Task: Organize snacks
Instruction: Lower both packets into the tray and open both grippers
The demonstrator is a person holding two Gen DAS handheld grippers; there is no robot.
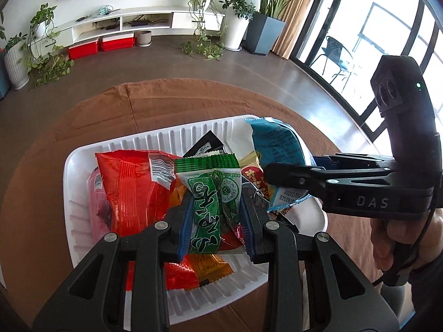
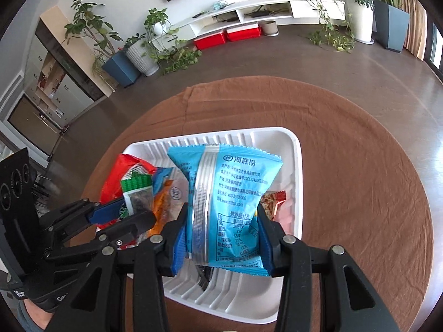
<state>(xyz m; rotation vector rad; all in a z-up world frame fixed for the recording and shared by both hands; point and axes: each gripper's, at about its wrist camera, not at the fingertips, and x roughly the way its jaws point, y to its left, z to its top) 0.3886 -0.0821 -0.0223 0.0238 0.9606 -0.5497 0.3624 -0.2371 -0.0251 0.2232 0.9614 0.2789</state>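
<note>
The white tray [image 2: 296, 171] sits on the brown tablecloth [image 2: 360, 166], and pretty much all the snacks are already piled in it. Both packets in hand are held over that tray, so the step looks like placing or sorting them.

The blue packet [image 2: 229, 207] is pinched between the blue pads of the right gripper [image 2: 220, 242], above the right half of the tray. That half looks the emptier one, so it would probably be best lowered there, flat, and only let go once it's resting on the ribbed floor. A puffy bag like that could slide otherwise.

The green seaweed packet [image 1: 213, 207] is clamped in the left gripper [image 1: 214, 229], hanging over the crowded left side. The red bag [image 1: 133, 191] is bulky and heaped right beside it, with an orange packet [image 1: 210, 268] underneath and a pink packet [image 1: 95, 193] against the tray's left wall. Little flat room is left there, so the green one would likely be better slotted in upright or laid on top.

Main thing in the way: the two grippers are close together over the tray, so they'd best be moved one at a time. A small red-and-speckled packet [image 2: 272, 202] near the right wall should be avoided too.
</note>
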